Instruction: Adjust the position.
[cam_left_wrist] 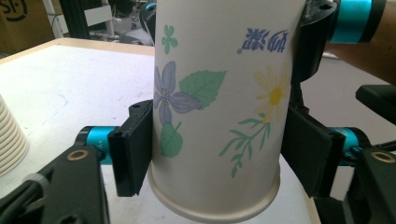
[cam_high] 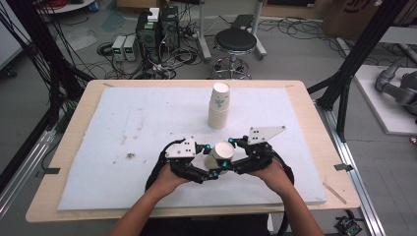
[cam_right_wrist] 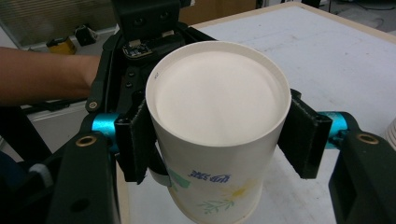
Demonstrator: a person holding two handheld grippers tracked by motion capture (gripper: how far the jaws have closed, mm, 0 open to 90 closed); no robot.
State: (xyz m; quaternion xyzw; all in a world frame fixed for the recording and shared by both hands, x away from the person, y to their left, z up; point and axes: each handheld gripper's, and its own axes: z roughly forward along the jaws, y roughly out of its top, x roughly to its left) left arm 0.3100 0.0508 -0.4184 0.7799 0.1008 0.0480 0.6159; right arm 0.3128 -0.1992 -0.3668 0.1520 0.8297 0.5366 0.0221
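Paper cup (cam_high: 220, 156) with floral print, held upside down above the white mat (cam_high: 123, 128), toward 6 o'clock on the table (cam_high: 302, 93). Left gripper (cam_high: 209, 164) closed on the cup's sides near the rim, pads (cam_left_wrist: 135, 144) pressed to the wall. Right gripper (cam_high: 227, 153) clamped nearer the cup's base, at 3 and 9 o'clock in the right gripper view. Stack of paper cups (cam_high: 219, 105) upright at 12 o'clock, apart from the held cup.

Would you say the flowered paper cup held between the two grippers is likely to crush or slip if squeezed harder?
The cup is probably thin paper, so its wall would likely dent under a harder squeeze. It looks light and seems to be upside down with its closed base up. Its smooth, tapered side might slip.
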